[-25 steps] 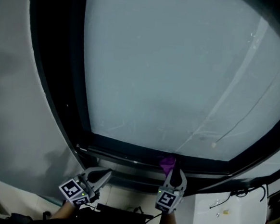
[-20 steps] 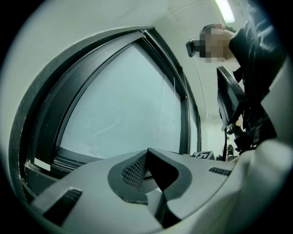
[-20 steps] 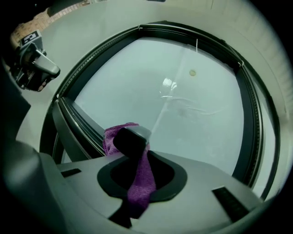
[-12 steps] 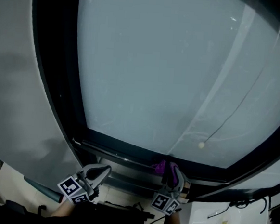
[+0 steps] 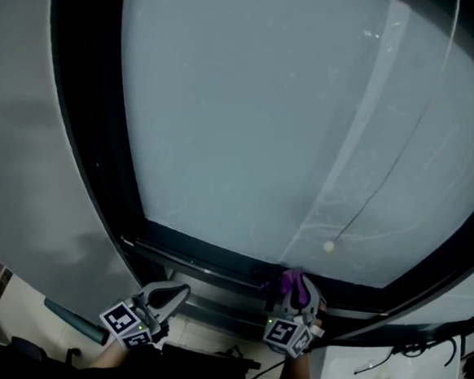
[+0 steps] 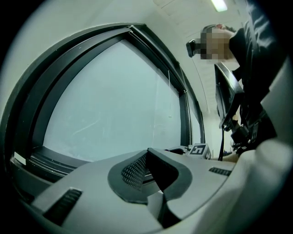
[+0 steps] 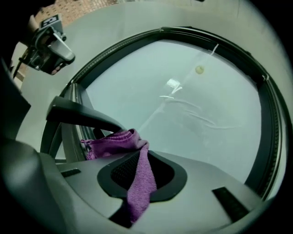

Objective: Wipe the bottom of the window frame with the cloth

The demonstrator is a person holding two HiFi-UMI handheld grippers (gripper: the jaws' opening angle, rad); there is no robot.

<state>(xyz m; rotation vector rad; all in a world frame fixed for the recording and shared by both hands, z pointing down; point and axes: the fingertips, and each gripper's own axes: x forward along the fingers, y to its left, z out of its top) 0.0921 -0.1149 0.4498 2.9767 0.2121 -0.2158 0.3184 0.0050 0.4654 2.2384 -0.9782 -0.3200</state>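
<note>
A purple cloth (image 5: 290,280) rests against the dark bottom rail of the window frame (image 5: 207,258). My right gripper (image 5: 298,289) is shut on it. In the right gripper view the cloth (image 7: 115,140) bunches ahead of the jaws, and a strip hangs back between them at my right gripper (image 7: 139,154). The frame's rail (image 7: 78,115) lies just beyond the cloth. My left gripper (image 5: 171,295) hovers below the rail to the left, apart from it. In its own view my left gripper (image 6: 147,154) is shut with nothing in it, and the bottom rail (image 6: 48,157) lies ahead.
Frosted glass (image 5: 291,123) fills the frame. A thin cord with a small bead (image 5: 328,246) hangs down the glass close above the cloth. A grey wall (image 5: 17,175) is left of the frame. A white unit with a cable (image 5: 369,375) stands below right.
The right gripper has slid the cloth rightward along the bottom rail, closer to the cord's bead. The left gripper has stayed about where it was. The head view has shifted a little.
</note>
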